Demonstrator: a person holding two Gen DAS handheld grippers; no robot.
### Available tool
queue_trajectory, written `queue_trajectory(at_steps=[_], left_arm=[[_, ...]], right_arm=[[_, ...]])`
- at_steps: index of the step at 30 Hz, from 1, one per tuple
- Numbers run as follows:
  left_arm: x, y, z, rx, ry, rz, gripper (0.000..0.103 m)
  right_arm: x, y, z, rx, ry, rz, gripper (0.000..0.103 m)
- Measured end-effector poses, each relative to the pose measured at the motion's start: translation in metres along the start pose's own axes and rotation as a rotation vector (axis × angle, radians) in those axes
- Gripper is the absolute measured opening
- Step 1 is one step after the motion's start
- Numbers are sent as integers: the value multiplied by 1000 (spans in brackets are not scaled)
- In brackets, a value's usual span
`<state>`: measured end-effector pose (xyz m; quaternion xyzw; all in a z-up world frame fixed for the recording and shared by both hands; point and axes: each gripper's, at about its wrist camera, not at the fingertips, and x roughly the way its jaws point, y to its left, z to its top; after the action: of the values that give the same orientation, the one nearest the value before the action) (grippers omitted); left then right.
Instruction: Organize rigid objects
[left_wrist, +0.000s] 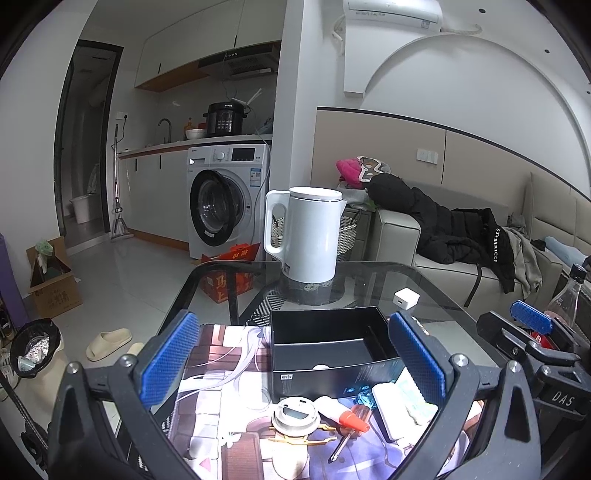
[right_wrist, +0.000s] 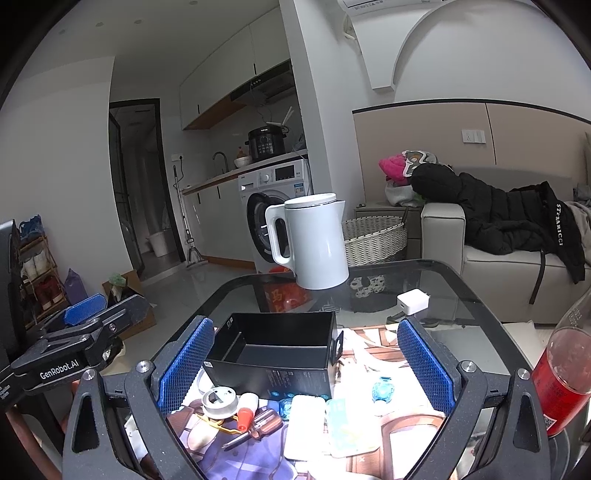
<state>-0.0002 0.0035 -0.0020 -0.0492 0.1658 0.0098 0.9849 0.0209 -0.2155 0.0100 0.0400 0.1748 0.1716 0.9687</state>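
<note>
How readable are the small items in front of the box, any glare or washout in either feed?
Left wrist view: the mat near the round gadget is blown out white, but the screwdriver stays legible. Right wrist view: the white case loses its edges to glare; the black box reads clearly. Both bend at the rim.

"GenRobot.AI" is showing on the left gripper (right_wrist: 88, 310) body, "DAS" on the right gripper (left_wrist: 532, 325) body, "SUPOR" on the black cooker (left_wrist: 225, 119), and "ST·RARICCI" is running down the black jacket (right_wrist: 559, 225).
</note>
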Motion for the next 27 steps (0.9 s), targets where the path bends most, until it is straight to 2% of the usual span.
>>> queue_trajectory(at_steps=[5,8,15,19,25,27], left_arm=[[3,1,-1,-26,5,-4,103],[10,0,-2,-7,45,17,103],[29,-3,-12,20,141,26,103],[50,-5,-23,26,290,25,103],[79,-7,-43,42,428,25,103],[86,-9,-51,53,486,23,102]], right_arm=[[0,0,0,-2,4,-1,101],[4,-3,1,4,18,-9,101],[27,-10,-1,1,161,-32,101],[46,-19,-7,-1,255,-35,101],[75,-24,-28,0,405,2,101],[82,-21,-36,-8,442,19,97]])
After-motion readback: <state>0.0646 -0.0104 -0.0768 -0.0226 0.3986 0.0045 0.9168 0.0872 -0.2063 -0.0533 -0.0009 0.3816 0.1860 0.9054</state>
